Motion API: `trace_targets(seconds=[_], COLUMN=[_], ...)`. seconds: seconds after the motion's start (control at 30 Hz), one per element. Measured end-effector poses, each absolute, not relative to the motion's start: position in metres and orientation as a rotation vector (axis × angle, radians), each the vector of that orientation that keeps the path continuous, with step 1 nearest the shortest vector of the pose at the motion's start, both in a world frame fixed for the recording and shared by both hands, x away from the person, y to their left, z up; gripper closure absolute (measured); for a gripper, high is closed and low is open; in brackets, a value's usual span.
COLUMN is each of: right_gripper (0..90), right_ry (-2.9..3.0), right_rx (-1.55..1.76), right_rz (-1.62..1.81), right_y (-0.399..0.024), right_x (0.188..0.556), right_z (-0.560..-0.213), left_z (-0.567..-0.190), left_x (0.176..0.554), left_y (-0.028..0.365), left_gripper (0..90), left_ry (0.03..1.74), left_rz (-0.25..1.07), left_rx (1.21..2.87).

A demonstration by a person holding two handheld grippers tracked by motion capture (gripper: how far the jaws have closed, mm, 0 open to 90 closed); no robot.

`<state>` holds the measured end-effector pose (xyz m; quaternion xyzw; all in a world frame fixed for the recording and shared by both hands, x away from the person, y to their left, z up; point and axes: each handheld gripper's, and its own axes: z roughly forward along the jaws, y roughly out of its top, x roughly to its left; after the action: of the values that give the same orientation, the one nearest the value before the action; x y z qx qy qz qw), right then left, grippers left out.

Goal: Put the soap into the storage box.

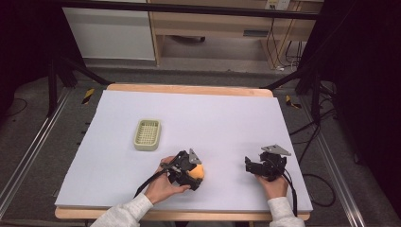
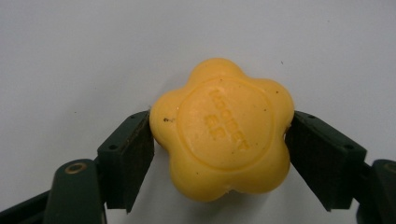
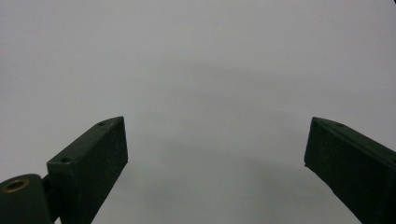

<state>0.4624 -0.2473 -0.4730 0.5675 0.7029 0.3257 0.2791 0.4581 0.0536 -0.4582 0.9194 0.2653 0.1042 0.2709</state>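
Observation:
A yellow flower-shaped soap bar [image 2: 223,128] with embossed lettering sits between the two black jaws of my left gripper [image 2: 219,135], and both pads touch its sides. In the high view the soap [image 1: 198,172] shows as an orange-yellow lump at the tip of the left gripper [image 1: 191,171], low on the white table cover near its front edge. My right gripper [image 1: 253,165] rests to the right of it, near the front right. Its jaws stand wide apart over bare white surface, right gripper [image 3: 215,154] holding nothing.
A pale green slotted soap dish [image 1: 147,134] lies on the white table cover [image 1: 189,113], left of centre and beyond the left gripper. Black frame legs and cables stand on the floor around the table. A wooden cabinet is at the back.

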Motion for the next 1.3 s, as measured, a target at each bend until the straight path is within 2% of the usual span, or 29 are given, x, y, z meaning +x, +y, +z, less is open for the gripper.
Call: trace_targets(seconds=[1.3], right_gripper=[6.6], right_ry=[1.900], right_rx=[1.521], right_rz=[0.869], right_y=[-0.248], right_x=[0.463], right_z=[-0.474], left_z=[-0.444], left_x=[0.460], left_y=[0.067], left_gripper=[26.0], left_ry=[0.780], left_rz=[0.325], left_rx=[2.395])
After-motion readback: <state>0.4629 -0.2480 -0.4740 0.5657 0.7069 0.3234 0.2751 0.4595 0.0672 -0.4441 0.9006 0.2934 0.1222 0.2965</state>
